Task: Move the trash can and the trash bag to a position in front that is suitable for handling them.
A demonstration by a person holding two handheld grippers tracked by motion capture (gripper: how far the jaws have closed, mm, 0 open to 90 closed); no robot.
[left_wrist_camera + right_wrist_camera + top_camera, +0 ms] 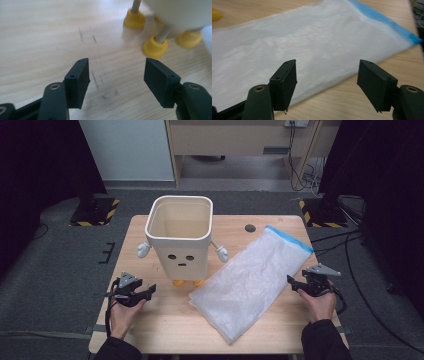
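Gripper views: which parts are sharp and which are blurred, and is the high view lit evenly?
Left gripper view: the fingers are sharp, the bin's yellow feet soft and out of focus. Right gripper view: fingers crisp, the plastic bag and its blue edge blurred. High view: the table is brightly lit, the sides of the room dark.

Bare table (165,320) front-left passable; bin (180,237) blocks centre, plastic bag (250,277) covers right.

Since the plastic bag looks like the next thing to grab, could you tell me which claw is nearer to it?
Right. The right claw hovers open at the plastic bag's right edge; the left claw sits across the table, beside the bin's yellow feet.
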